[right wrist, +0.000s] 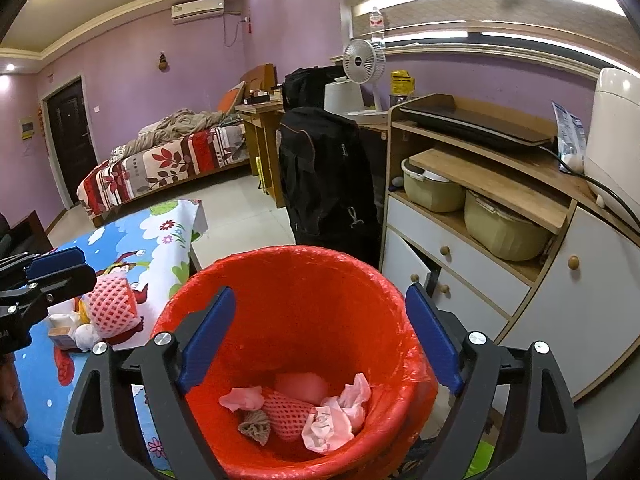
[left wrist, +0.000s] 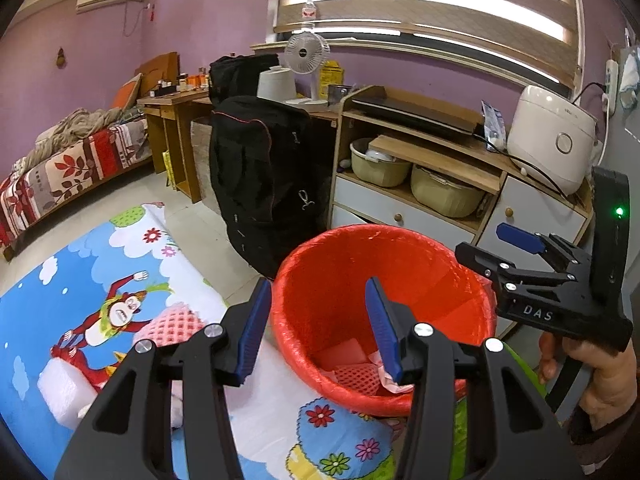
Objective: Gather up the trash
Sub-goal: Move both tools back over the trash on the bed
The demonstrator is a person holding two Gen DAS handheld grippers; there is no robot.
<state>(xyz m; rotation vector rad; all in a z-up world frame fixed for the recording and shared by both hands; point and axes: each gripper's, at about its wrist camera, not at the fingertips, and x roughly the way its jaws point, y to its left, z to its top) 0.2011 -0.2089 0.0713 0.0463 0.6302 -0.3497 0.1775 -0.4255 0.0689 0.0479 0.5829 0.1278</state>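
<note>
Right claw (right wrist: 316, 340): you held it wide open and empty over the bin (right wrist: 404, 304), as for a drop.
Left claw (left wrist: 316, 328): part-open, empty, at the bin's rim.
Trash: some in the bin; foam net (right wrist: 112, 306) sat near the table's (right wrist: 32, 364) edge.

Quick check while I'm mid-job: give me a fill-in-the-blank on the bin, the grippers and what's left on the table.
1. The bin is lined with a ____ plastic bag.
2. The right gripper hangs over the bin with its fingers ____ and nothing between them.
3. A pink foam net lies on the cartoon-printed ____.
4. The left gripper holds ____.

Missing words: red; open; tablecloth; nothing
</note>
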